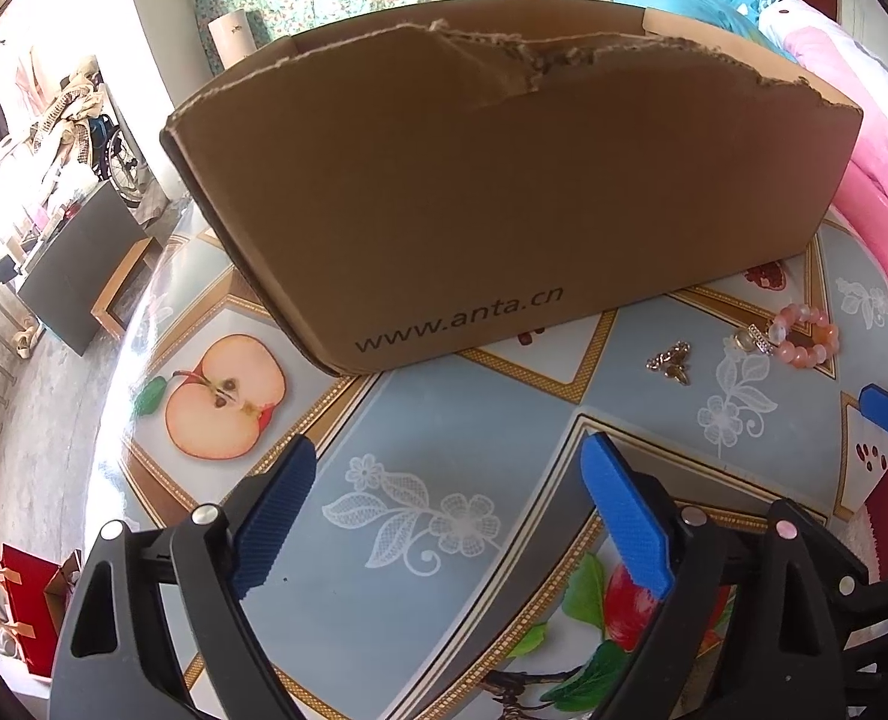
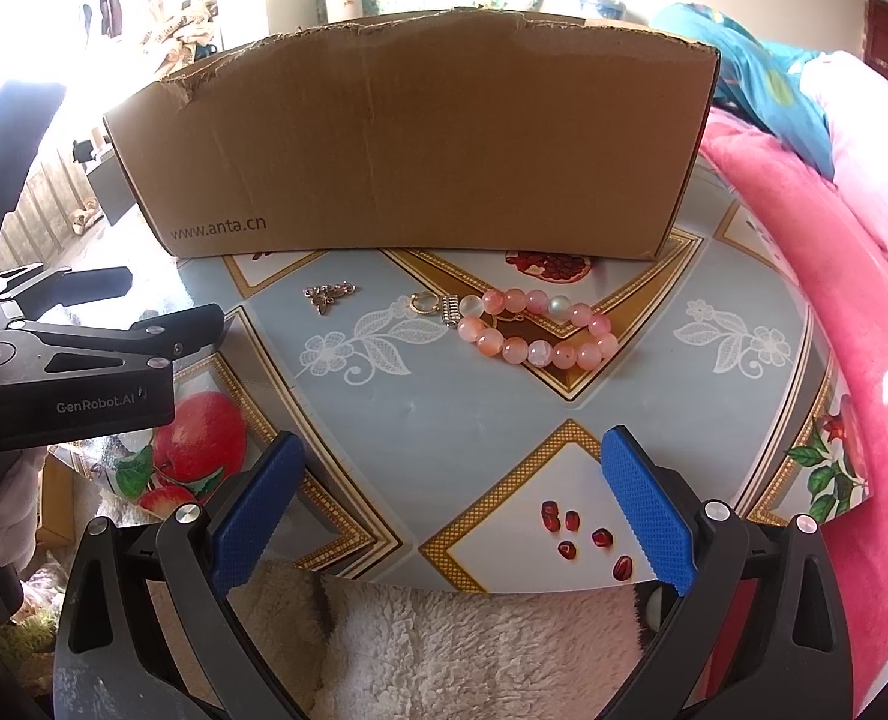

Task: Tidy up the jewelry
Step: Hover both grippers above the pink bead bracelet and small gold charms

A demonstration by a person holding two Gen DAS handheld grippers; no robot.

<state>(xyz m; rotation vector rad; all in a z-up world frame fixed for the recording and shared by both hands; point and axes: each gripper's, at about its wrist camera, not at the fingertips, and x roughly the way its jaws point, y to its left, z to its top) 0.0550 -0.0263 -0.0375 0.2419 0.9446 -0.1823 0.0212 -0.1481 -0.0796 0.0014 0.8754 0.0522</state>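
Nearest in the right wrist view: right gripper (image 2: 450,510), black angular arms tipped with blue ribbed pads (image 2: 648,516), jaws spread wide with nothing between them, poised over the near edge of the table (image 2: 420,408). Beneath it, a white fleecy cloth (image 2: 474,642), soft and nubbly. To the left, the black body of the other tool, held by a white-gloved hand (image 2: 0,516).

In the left wrist view: left gripper (image 1: 444,516), same black frame and blue textured pads (image 1: 624,516), jaws parted wide and empty above the glossy tabletop.

Table surface smooth and shiny, pale blue with white lace-like flowers, gold diamond borders and printed apples and pomegranate seeds.

Further out, flat on the table, a bracelet (image 2: 540,327) of round, glassy pink and milky beads in a loose oval, with a small gold ring and a silver ribbed spacer at its left end. Left of it, apart, a small gold charm (image 2: 327,294), thin and butterfly-like.

Just beyond both, a cardboard box (image 2: 414,150), brown, matte, rectangular, top edge ragged and torn, web address printed low on the front wall.

At right, a pink plush blanket (image 2: 834,300) alongside the table; beyond, blue bedding and a floral curtain.
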